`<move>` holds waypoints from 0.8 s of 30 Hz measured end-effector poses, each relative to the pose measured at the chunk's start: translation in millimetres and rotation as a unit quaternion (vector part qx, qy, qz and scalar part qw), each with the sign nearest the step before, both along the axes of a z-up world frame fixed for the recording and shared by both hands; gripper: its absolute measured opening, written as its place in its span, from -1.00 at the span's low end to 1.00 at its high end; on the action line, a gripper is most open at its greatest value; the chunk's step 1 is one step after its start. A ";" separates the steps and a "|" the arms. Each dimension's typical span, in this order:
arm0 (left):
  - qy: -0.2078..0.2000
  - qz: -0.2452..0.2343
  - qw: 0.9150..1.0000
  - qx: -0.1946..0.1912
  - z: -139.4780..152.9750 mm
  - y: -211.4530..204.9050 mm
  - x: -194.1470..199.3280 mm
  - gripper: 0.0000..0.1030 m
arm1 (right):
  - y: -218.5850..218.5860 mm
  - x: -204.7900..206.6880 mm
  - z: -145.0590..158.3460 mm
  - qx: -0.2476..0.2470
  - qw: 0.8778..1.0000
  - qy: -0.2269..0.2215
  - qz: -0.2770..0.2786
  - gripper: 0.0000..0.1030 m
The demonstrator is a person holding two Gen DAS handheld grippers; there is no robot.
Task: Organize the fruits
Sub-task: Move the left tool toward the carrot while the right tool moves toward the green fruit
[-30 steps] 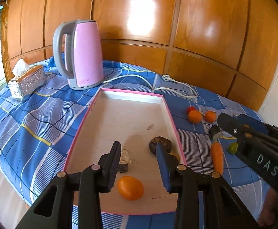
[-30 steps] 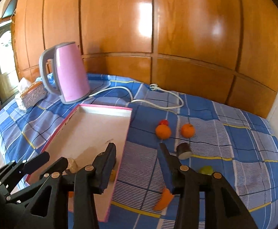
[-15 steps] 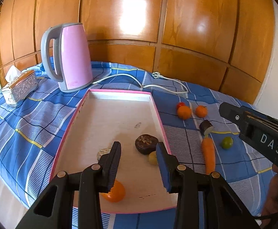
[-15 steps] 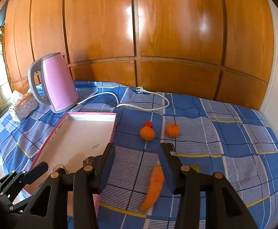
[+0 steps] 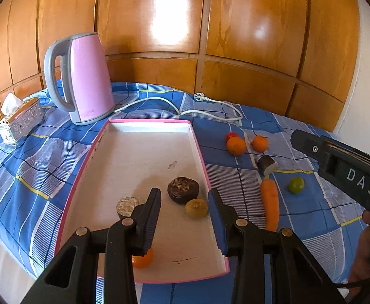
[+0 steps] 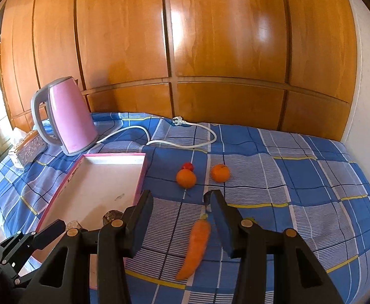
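Note:
A pink-rimmed white tray (image 5: pixel 139 152) holds a dark brown fruit (image 5: pixel 183 190), a yellow-green fruit (image 5: pixel 196 208), a round cut piece (image 5: pixel 127 204) and an orange (image 5: pixel 141 258) half hidden by a finger. My left gripper (image 5: pixel 184 202) hovers open over the tray's near end with nothing between its fingers. On the blue checked cloth lie a carrot (image 6: pixel 196 245), two oranges (image 6: pixel 186 178) (image 6: pixel 220 173), a red fruit (image 6: pixel 187 166), a dark piece (image 5: pixel 267 164) and a green fruit (image 5: pixel 296 185). My right gripper (image 6: pixel 181 202) is open above the carrot, which lies near its right finger.
A pink kettle (image 5: pixel 83 76) stands behind the tray, its white cord (image 5: pixel 210 106) trailing across the cloth. A silver tissue box (image 5: pixel 20 122) sits at the far left. Wooden panels close off the back. The cloth drops off at the left and near edges.
Both grippers have drifted to the right, so the tray and fruits sit further left in each view. The carrot now shows between the right fingers. Neither gripper's opening has changed.

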State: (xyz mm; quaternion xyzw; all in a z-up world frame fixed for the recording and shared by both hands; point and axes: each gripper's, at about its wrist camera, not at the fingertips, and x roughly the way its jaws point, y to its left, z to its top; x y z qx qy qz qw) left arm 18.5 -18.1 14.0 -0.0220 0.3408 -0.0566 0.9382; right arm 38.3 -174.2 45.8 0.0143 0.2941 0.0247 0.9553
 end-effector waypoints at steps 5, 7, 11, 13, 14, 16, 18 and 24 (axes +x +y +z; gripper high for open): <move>0.001 -0.005 1.000 0.003 0.3 -4.6 -0.1 -0.24 | -4.6 -0.1 -0.4 0.004 1.000 0.000 -0.005 -0.07; 0.002 -0.007 1.000 0.005 0.3 -6.7 0.3 -0.24 | -6.8 0.2 -0.9 0.006 1.000 0.001 -0.007 -0.07; 0.001 -0.011 1.000 0.007 0.8 -11.4 1.6 -0.24 | -11.2 0.8 -1.7 0.009 1.000 0.002 -0.012 -0.07; 0.002 -0.014 1.000 0.008 0.6 -14.0 2.3 -0.24 | -14.2 1.8 -2.8 0.010 1.000 0.004 -0.016 -0.07; 0.003 -0.016 1.000 0.009 0.4 -15.7 2.5 -0.24 | -16.1 2.4 -3.2 0.012 1.000 0.005 -0.018 -0.07; 0.004 -0.018 1.000 0.010 0.1 -17.9 3.1 -0.24 | -19.5 2.5 -4.5 0.013 1.000 0.007 -0.022 -0.07; 0.005 -0.021 1.000 0.011 -0.2 -20.8 4.1 -0.24 | -23.0 3.4 -6.0 0.015 1.000 0.010 -0.026 -0.07; 0.008 -0.029 0.999 0.015 -1.6 -29.2 6.8 -0.24 | -30.6 5.3 -9.9 0.018 0.999 0.014 -0.034 -0.07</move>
